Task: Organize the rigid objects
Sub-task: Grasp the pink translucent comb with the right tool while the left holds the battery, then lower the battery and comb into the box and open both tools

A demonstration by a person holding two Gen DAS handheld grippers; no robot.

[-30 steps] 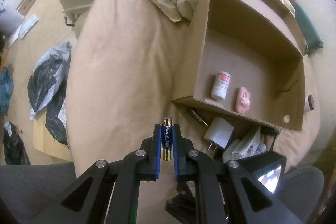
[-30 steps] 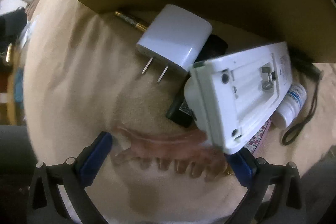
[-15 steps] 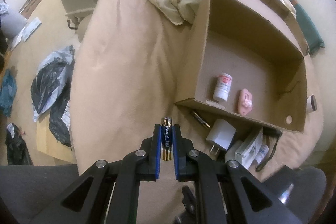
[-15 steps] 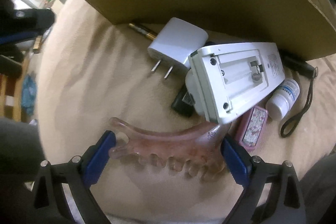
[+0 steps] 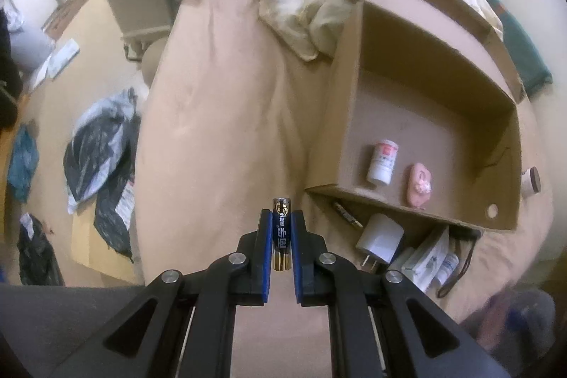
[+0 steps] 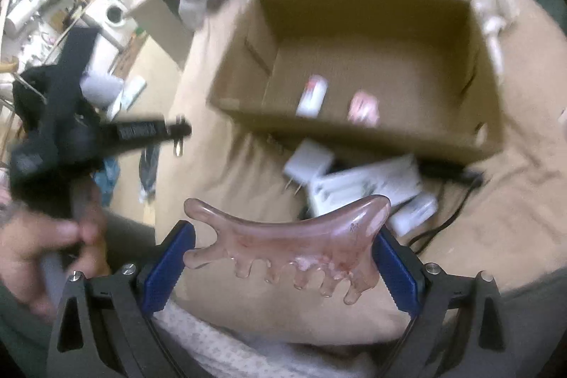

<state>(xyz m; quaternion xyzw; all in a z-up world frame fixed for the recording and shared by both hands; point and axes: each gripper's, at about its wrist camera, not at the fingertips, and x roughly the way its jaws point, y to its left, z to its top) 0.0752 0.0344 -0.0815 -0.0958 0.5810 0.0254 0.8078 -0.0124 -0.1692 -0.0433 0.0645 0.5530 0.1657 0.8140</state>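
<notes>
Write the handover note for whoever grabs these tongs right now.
Left tongs: shut on a battery, held above the bed, short of the box.
Right tongs: shut on a pink comb-shaped scraper, also held short of the box.
Done: a white bottle and a small pink item lie in the cardboard box.
Left: drop both held items in, then collect the white charger, white device and the rest piled against the box's near wall.
</notes>
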